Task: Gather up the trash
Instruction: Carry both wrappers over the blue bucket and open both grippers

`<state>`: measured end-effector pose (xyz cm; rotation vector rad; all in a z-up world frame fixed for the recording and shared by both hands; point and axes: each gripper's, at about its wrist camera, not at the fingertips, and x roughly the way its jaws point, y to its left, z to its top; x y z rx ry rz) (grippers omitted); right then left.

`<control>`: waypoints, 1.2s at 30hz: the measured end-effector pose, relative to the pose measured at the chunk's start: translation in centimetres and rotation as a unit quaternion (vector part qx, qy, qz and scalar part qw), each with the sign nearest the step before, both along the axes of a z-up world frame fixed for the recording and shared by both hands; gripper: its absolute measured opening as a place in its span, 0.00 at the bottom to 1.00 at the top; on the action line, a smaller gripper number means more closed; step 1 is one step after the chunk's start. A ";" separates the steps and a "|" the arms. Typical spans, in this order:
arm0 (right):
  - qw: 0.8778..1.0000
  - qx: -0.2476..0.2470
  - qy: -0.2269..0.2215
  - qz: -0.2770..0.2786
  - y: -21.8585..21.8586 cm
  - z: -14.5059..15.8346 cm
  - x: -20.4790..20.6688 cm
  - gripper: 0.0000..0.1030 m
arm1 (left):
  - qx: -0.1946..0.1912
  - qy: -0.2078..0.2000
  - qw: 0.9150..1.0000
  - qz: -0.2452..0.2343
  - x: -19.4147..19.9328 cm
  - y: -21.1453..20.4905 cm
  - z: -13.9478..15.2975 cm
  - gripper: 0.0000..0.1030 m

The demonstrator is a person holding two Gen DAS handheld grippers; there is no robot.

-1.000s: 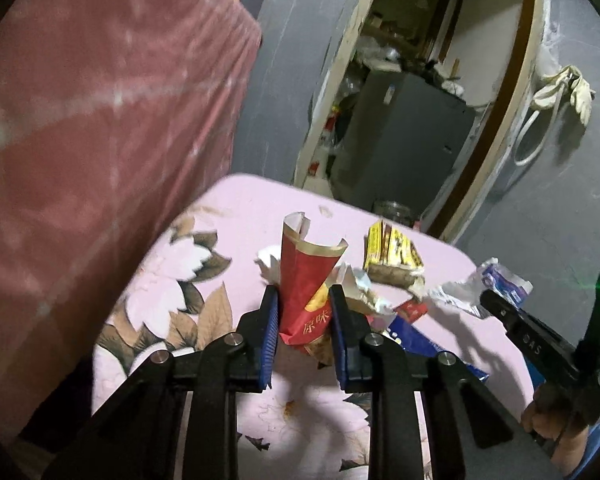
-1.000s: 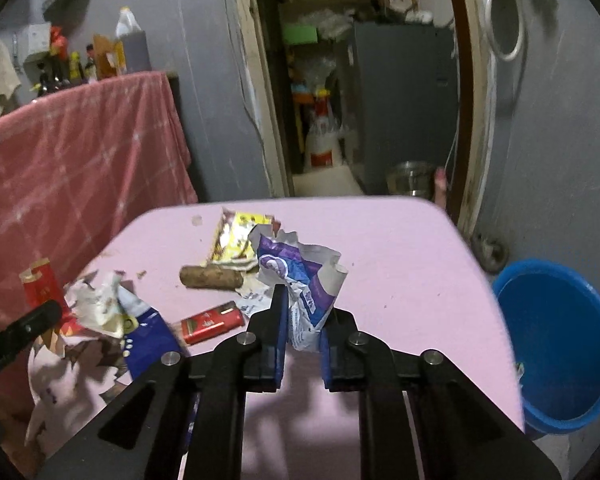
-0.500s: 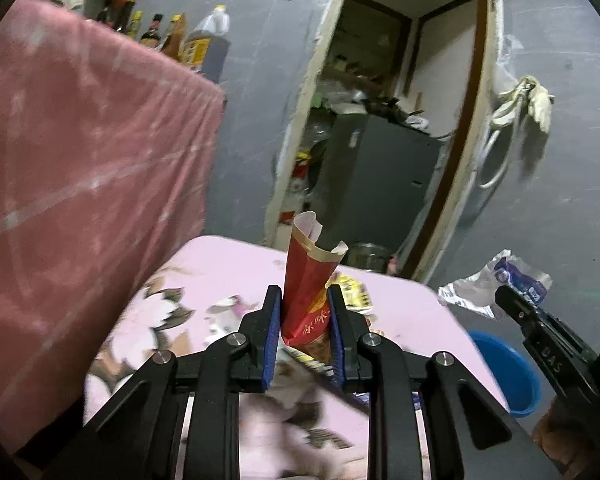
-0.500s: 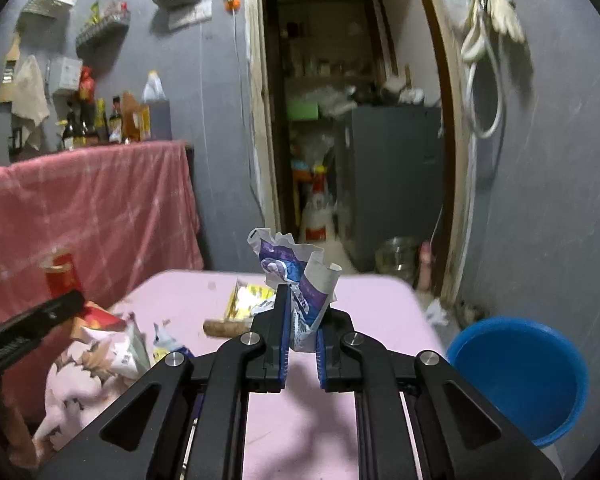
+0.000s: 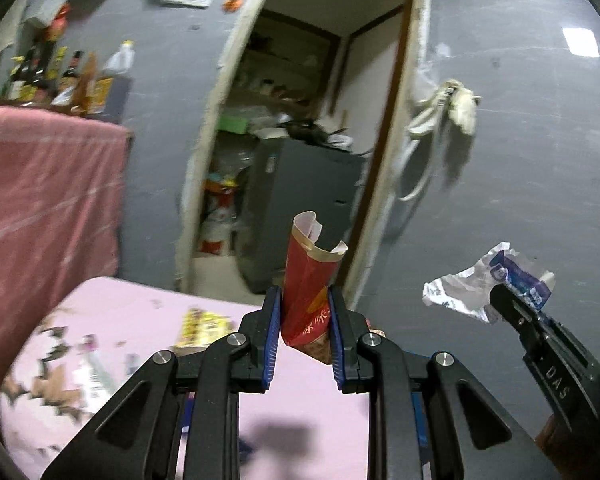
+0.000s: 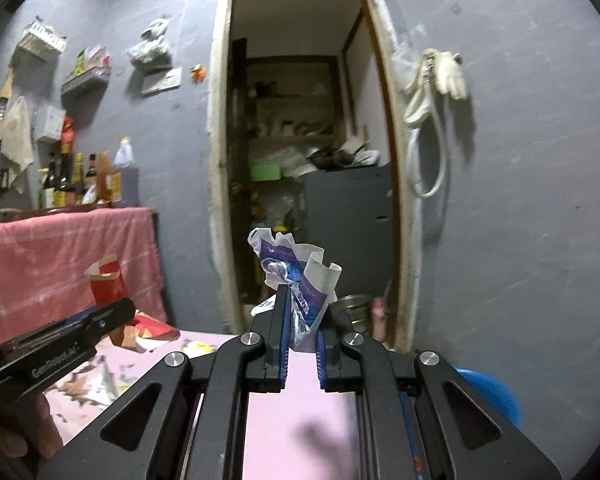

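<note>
Both grippers have risen clear above the pink table (image 5: 300,380), the left gripper (image 5: 303,322) clamping a red wrapper (image 5: 306,280), the right gripper (image 6: 302,334) pinching a crumpled white-and-purple wrapper (image 6: 296,276), either of which could slip before reaching the blue bin (image 6: 488,396) beside the table.

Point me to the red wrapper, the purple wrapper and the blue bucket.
red wrapper (image 5: 306,280), left wrist view, on its red body just above the pads.
purple wrapper (image 6: 296,270), right wrist view, on the printed crumpled middle.
blue bucket (image 6: 488,394), right wrist view, on the blue wall showing beside the right gripper's linkage.
</note>
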<state>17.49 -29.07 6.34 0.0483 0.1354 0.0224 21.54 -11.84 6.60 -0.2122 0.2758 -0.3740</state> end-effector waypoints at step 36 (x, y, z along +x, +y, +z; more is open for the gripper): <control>0.981 0.073 0.126 -0.126 -19.4 -11.3 1.7 0.10 | 0.105 0.163 0.971 -0.142 9.1 -23.1 -12.0 0.20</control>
